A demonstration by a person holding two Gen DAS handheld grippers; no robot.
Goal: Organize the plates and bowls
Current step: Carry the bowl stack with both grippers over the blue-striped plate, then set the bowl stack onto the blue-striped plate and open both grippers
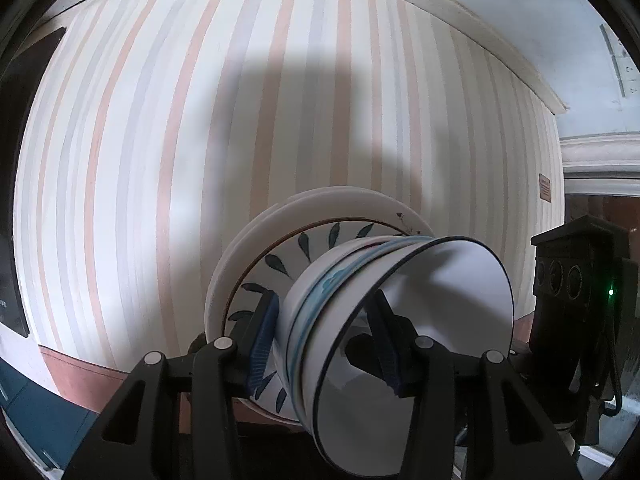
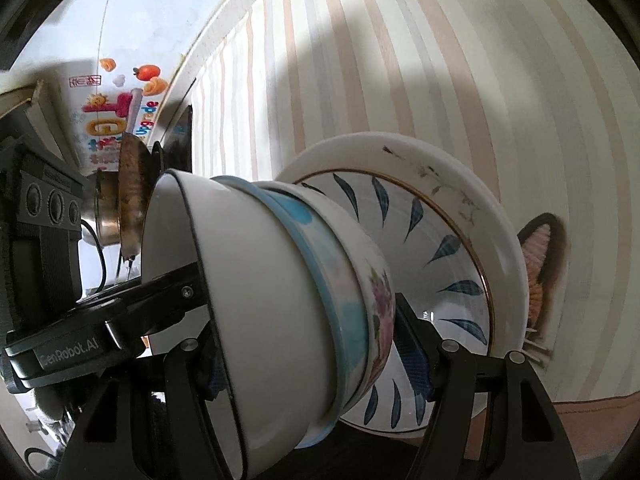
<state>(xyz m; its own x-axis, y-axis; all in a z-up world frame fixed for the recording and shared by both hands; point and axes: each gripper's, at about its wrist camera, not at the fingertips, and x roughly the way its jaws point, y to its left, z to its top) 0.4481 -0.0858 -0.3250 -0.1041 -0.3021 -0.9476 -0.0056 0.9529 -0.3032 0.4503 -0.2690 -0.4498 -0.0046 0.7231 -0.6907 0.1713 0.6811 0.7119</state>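
The left gripper (image 1: pixel 326 340) is clamped on the nested bowls (image 1: pixel 360 304): one blue-padded finger (image 1: pixel 262 344) sits between the leaf-patterned plate (image 1: pixel 276 268) and the bowls' outer wall, the other finger (image 1: pixel 386 344) reaches inside the topmost black-rimmed bowl (image 1: pixel 440 300). The right gripper (image 2: pixel 320 352) grips the same stack from the opposite side, its jaws set wider; one finger (image 2: pixel 414 354) lies against the leaf plate just beyond the flowered bowl (image 2: pixel 378 312), while the other finger is mostly hidden behind the black-rimmed bowl (image 2: pixel 248 320). The whole stack is tipped on its side between the two grippers: black-rimmed bowl, blue-banded bowl (image 2: pixel 320 280), flowered bowl, leaf plate, then a wide white plate (image 2: pixel 480 208) farthest out. Beyond the stack lies a worktop (image 1: pixel 160 140) covered in a pastel-striped cloth. Past the right gripper's far finger a small woven basket (image 2: pixel 538 264) rests on the cloth. To its near side stand a metal pot (image 2: pixel 120 204) and a printed carton (image 2: pixel 108 112).
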